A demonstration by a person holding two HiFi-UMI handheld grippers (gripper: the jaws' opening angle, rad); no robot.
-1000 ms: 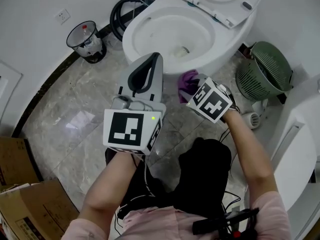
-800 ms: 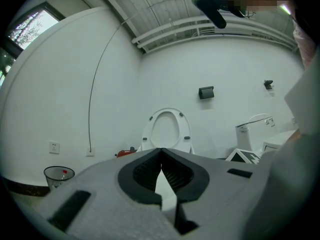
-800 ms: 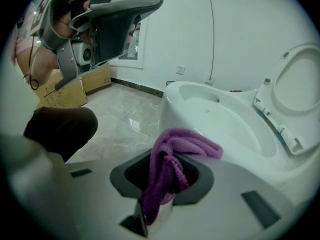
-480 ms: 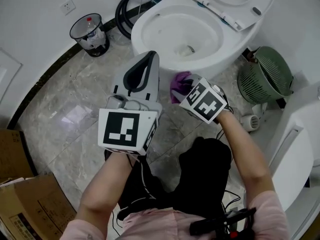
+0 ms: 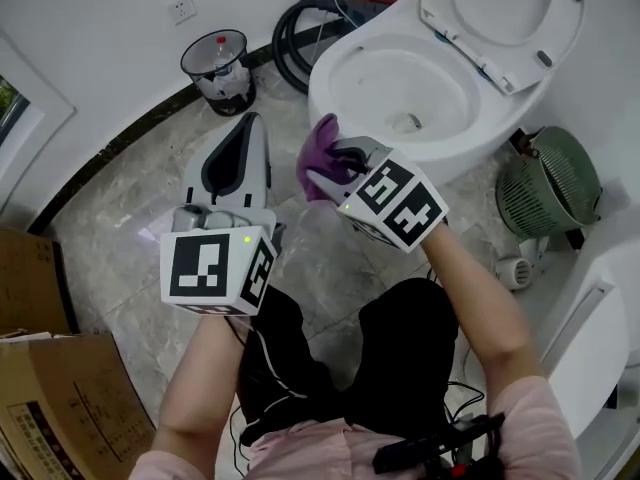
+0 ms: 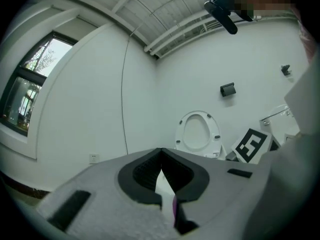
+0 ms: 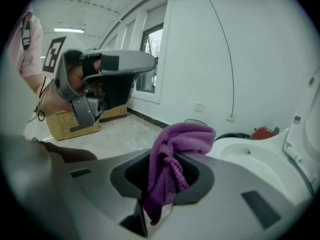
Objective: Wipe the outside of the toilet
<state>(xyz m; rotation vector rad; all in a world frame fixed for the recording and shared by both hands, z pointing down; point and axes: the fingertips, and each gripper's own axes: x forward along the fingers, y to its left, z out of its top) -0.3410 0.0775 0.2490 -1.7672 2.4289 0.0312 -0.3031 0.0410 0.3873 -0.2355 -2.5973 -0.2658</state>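
The white toilet (image 5: 400, 88) stands at the upper right of the head view with its seat and lid (image 5: 500, 13) raised. My right gripper (image 5: 328, 163) is shut on a purple cloth (image 5: 320, 153), held in the air just left of the bowl's front rim. In the right gripper view the purple cloth (image 7: 175, 154) hangs bunched between the jaws, with the toilet bowl (image 7: 255, 156) beyond it to the right. My left gripper (image 5: 254, 120) hovers over the floor left of the cloth, shut and holding nothing. In the left gripper view the left gripper (image 6: 161, 168) points at the wall, with the raised toilet seat (image 6: 197, 134) behind it.
A small bin (image 5: 220, 68) with a clear bag stands by the wall, next to a coiled black hose (image 5: 305, 28). A green basket (image 5: 548, 183) sits right of the toilet. Cardboard boxes (image 5: 50, 408) lie at lower left. The person's knees are below the grippers.
The right gripper has carried the purple cloth up and leftward, from low against the toilet's front to beside the bowl's rim. The left gripper has shifted left with it.
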